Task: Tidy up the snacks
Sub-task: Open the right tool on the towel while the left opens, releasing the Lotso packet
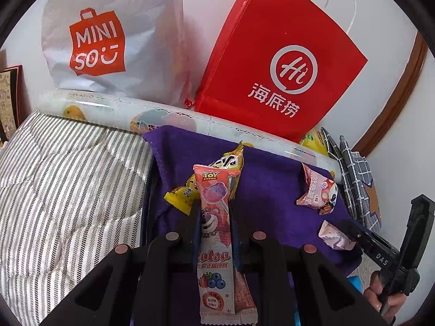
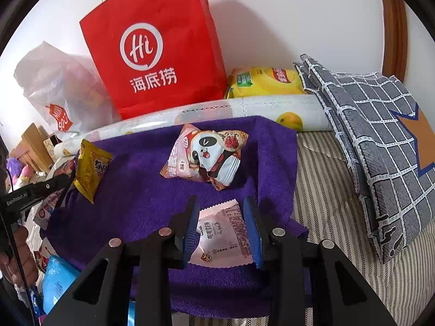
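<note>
My left gripper (image 1: 214, 209) is shut on a long pink Toy Story lollipop packet (image 1: 214, 244) that stands up between its fingers. A second pinkish wrapper (image 1: 246, 288) sits beside it in the jaws. A yellow snack packet (image 1: 182, 194) (image 2: 91, 168) hangs right at the fingertips; whether it is gripped too, I cannot tell. My right gripper (image 2: 220, 203) is shut on a small pale pink packet (image 2: 223, 236) (image 1: 337, 236), blue pads against both sides. A panda-print packet (image 2: 206, 157) (image 1: 318, 190) lies on the purple towel (image 2: 141, 190) just beyond it.
A red paper bag (image 2: 152, 49) and a white Miniso bag (image 1: 108, 35) lean on the wall behind a fruit-print roll (image 1: 168, 114). A grey checked pillow (image 2: 380, 149) lies on the right, striped bedding (image 1: 68, 176) on the left. A yellow pack (image 2: 263, 81) lies behind the roll, a blue packet (image 2: 57, 279) near the towel's edge.
</note>
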A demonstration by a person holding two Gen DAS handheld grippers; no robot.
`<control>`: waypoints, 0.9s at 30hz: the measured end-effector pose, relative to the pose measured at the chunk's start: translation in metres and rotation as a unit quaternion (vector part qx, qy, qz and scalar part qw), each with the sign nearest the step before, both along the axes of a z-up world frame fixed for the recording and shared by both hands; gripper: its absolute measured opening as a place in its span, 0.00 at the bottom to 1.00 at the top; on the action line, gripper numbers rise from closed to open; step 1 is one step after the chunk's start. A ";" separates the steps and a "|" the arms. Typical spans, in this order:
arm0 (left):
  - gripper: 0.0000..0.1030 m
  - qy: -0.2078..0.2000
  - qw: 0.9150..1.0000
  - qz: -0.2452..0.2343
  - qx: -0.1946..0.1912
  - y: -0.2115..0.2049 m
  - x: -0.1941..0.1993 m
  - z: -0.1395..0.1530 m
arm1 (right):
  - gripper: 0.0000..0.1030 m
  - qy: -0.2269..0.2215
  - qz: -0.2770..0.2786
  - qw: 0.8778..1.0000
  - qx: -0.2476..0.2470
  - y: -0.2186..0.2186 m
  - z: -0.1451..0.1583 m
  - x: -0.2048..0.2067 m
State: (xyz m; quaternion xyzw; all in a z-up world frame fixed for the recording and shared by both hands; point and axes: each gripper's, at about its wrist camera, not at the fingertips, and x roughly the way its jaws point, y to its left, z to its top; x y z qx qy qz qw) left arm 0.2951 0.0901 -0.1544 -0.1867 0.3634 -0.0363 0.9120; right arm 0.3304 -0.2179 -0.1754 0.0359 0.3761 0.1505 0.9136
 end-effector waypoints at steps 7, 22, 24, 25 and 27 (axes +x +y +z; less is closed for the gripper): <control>0.18 -0.001 1.000 0.009 0.000 0.001 0.000 -0.002 | 0.41 -0.009 -0.001 1.000 0.015 -0.004 0.006 -0.004; 0.49 -0.027 0.999 0.012 0.023 -0.003 -0.006 0.010 | 0.59 -0.011 -0.006 0.999 0.033 -0.008 0.013 -0.008; 0.50 -0.027 0.999 0.012 0.025 -0.004 -0.007 0.012 | 0.66 -0.015 -0.007 0.999 0.038 -0.009 0.017 -0.010; 0.50 -0.028 0.999 0.011 0.025 -0.004 -0.007 0.013 | 0.72 -0.020 -0.009 0.999 0.036 -0.010 0.020 -0.012; 0.51 -0.029 0.999 0.008 0.023 -0.005 -0.008 0.014 | 0.78 -0.033 -0.011 0.999 0.030 -0.010 0.025 -0.016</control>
